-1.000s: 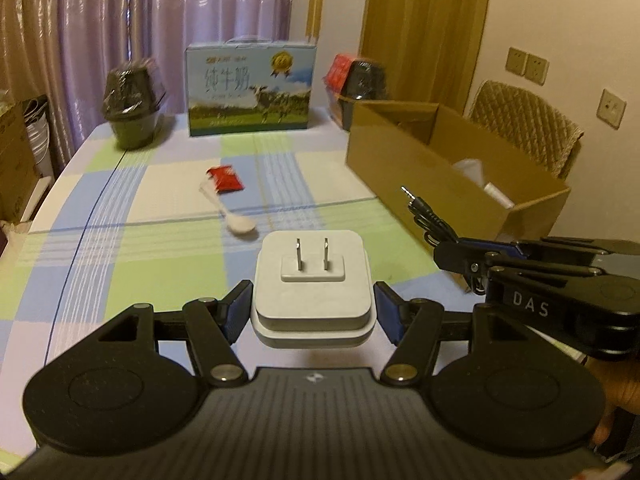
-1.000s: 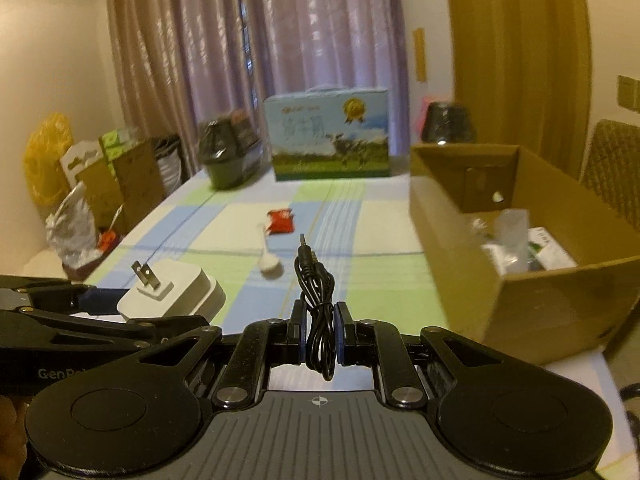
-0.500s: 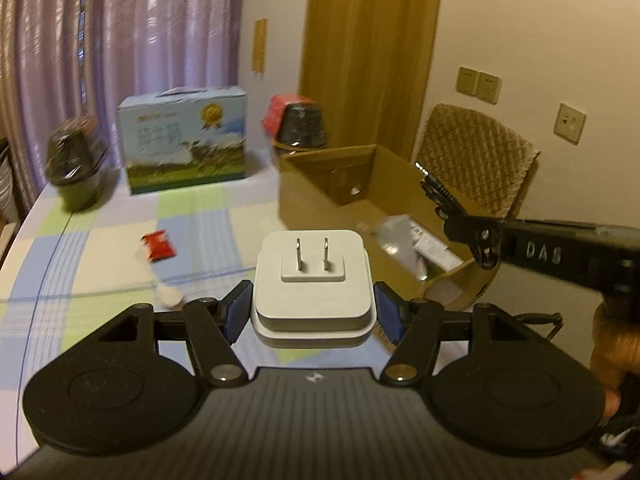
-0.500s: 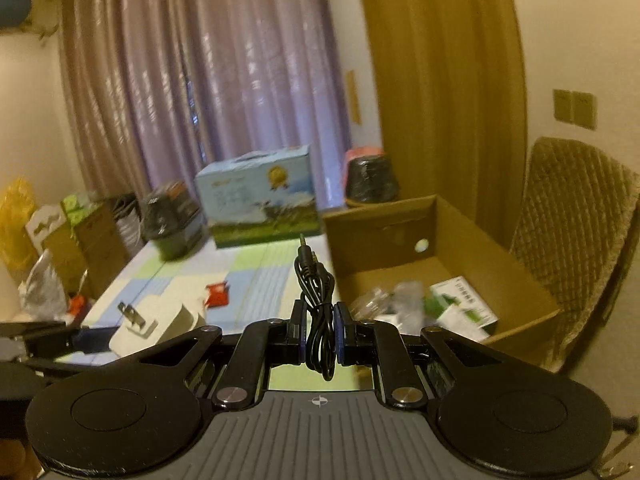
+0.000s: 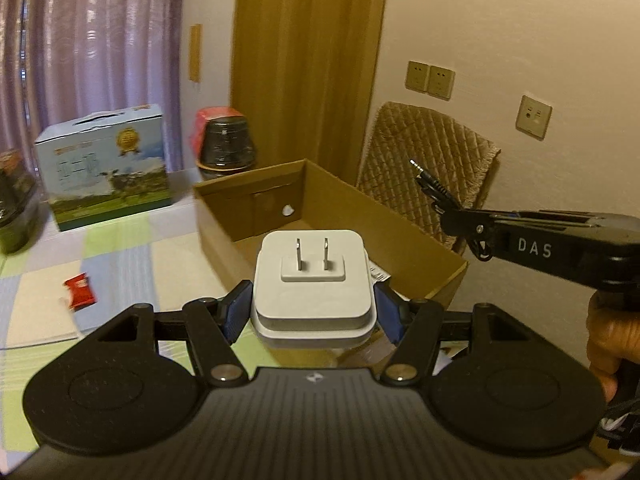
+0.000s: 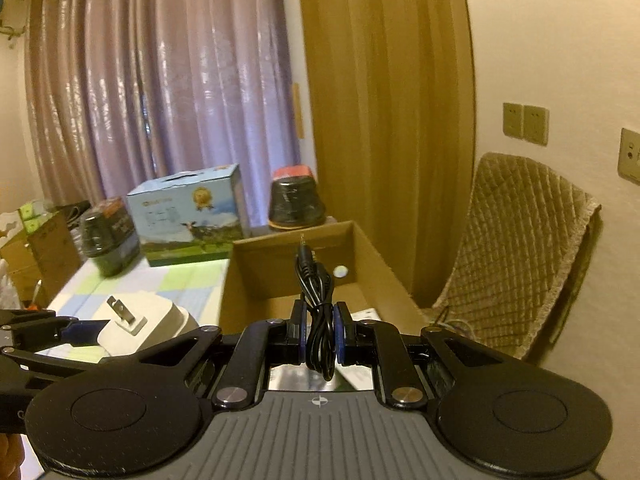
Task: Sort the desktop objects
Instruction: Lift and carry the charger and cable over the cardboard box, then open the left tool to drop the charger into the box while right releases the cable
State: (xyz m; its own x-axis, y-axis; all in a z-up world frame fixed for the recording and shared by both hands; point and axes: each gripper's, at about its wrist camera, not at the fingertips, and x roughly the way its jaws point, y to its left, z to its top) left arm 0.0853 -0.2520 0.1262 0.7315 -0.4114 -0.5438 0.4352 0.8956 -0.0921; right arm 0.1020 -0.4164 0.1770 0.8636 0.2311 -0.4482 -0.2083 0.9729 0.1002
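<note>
My left gripper [image 5: 313, 307] is shut on a white plug adapter [image 5: 312, 280], prongs facing up, held above the near end of the open cardboard box [image 5: 424, 240]. My right gripper [image 6: 319, 332] is shut on a coiled black audio cable [image 6: 318, 308], its jack tip pointing up over the same box [image 6: 372, 264]. In the left wrist view the right gripper [image 5: 454, 216] reaches in from the right with the cable [image 5: 430, 182] above the box's far rim. The adapter [image 6: 140, 324] and left gripper [image 6: 86, 330] show at the left of the right wrist view.
A red packet [image 5: 80, 290] lies on the checked tablecloth [image 5: 120, 248]. A blue milk carton box [image 5: 106, 166] and two dark wrapped pots [image 5: 226, 140] [image 6: 110, 236] stand at the back. A quilted chair [image 6: 516, 256] sits right of the box. A hand [image 5: 608, 336] holds the right gripper.
Both grippers have swung right and risen from over the table to above the cardboard box, each keeping its hold. The white spoon has left the view.
</note>
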